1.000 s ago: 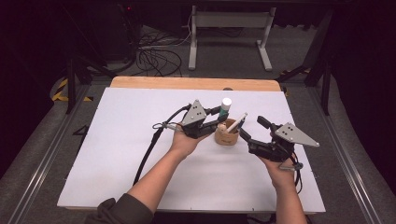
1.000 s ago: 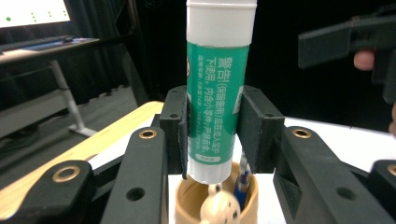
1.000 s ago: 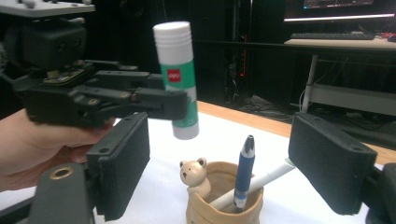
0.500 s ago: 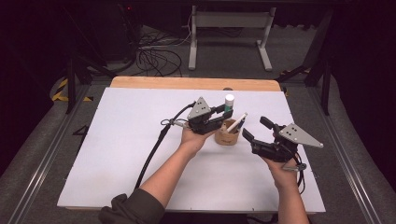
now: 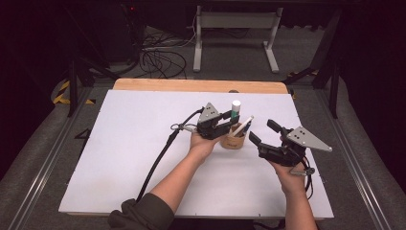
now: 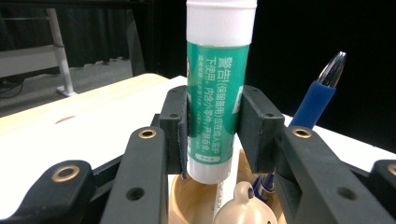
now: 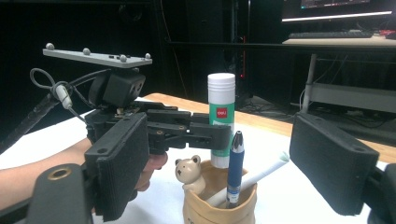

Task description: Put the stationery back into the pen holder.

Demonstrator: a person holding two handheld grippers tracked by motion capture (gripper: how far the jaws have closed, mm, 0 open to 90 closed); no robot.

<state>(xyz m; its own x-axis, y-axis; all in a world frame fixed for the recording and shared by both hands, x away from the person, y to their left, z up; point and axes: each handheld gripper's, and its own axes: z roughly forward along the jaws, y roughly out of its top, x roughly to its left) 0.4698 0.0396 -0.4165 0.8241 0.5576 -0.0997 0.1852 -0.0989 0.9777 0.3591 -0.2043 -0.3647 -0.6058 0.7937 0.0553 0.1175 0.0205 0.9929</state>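
My left gripper (image 5: 225, 125) is shut on a green-and-white glue stick (image 5: 235, 109), which it holds upright. The stick's base hangs just over the mouth of a small tan cup (image 5: 233, 142). In the left gripper view the jaws clamp the glue stick (image 6: 216, 93) on its label, above the cup (image 6: 183, 198). The cup (image 7: 219, 207) holds a blue pen (image 7: 235, 168), a white pen (image 7: 254, 179) and a bear-topped pen (image 7: 190, 173). My right gripper (image 5: 264, 134) stands open just right of the cup, its jaws apart on either side of it in its own view (image 7: 229, 168).
A white board (image 5: 124, 158) covers the table, with a wooden strip (image 5: 191, 85) along its far edge. The left gripper's cable (image 5: 160, 153) trails over the board to the front edge. Beyond the table are a metal stand and floor cables.
My left gripper has carried the glue stick slightly right and lower, over the cup. The right gripper has drifted a little to the right and stays open.
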